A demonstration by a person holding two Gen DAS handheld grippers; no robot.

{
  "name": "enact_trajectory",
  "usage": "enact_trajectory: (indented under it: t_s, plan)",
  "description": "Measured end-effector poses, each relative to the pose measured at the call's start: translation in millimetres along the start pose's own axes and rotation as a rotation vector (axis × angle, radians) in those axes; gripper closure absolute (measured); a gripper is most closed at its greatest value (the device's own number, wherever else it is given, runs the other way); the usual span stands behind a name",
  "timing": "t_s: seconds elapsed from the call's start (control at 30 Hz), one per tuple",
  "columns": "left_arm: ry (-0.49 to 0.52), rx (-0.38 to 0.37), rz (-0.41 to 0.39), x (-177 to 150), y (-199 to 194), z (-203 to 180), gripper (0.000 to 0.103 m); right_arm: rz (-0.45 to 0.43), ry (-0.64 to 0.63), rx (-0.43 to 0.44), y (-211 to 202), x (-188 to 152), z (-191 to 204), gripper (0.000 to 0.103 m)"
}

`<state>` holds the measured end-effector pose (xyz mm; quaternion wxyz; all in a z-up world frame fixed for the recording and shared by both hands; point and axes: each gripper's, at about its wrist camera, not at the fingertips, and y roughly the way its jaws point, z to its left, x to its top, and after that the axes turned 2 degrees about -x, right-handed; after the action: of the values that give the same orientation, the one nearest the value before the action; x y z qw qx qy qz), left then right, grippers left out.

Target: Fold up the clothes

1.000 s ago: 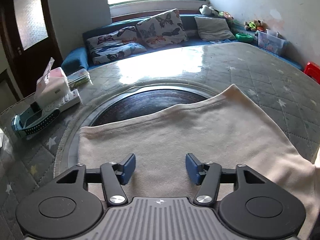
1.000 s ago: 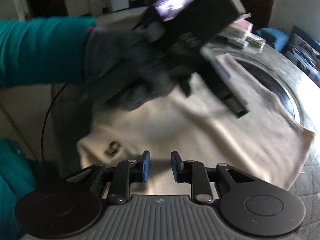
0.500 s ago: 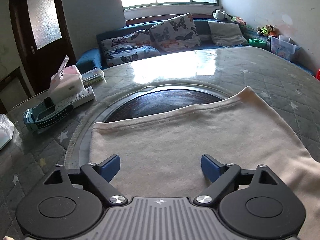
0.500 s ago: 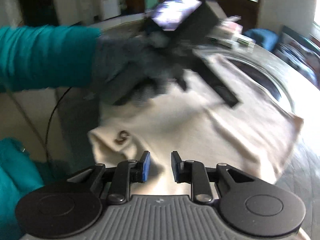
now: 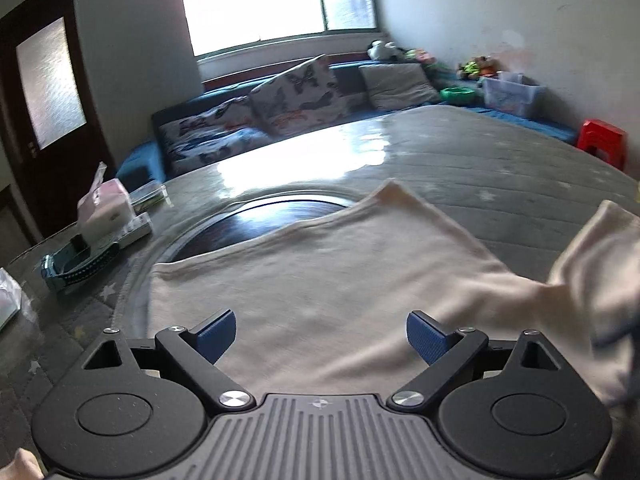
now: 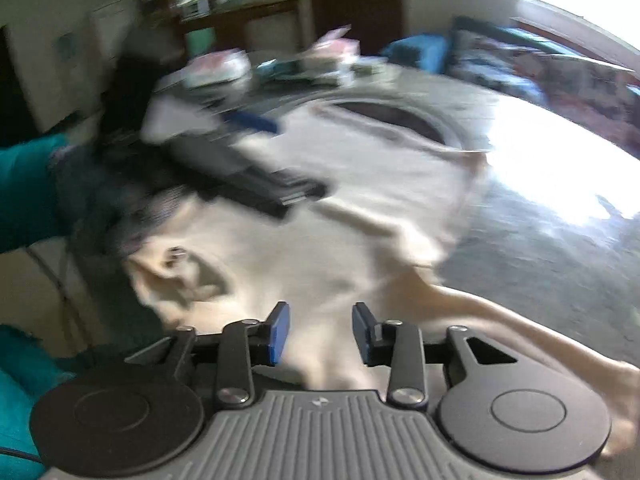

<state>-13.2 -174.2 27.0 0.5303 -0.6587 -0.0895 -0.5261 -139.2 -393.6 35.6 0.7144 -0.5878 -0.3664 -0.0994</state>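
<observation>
The left gripper (image 5: 321, 334) now has its blue fingers spread much wider than a second ago, when they stood close together over the cream garment (image 5: 340, 280). On the right of the left wrist view, part of the garment now rises off the table (image 5: 500, 168) in a lifted flap where it lay flat before. The right gripper (image 6: 320, 330) has parted its fingers from a narrow gap to a wider one. In its blurred view, the person's gloved left hand (image 6: 116, 188) sits lower and further left, near the garment's near-left corner.
</observation>
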Motion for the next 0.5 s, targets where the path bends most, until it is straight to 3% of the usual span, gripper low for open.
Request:
enact_trajectory:
  t_s: [0.23, 0.5]
  plan:
    - [0.034, -0.096, -0.011, -15, -22, -25, 0.005, 0.016, 0.218, -0.295, -9, -25, -74, 0.066]
    - [0.060, -0.157, -0.011, -27, -37, -36, 0.003, -0.012, 0.436, -0.425, -13, -50, -131, 0.061]
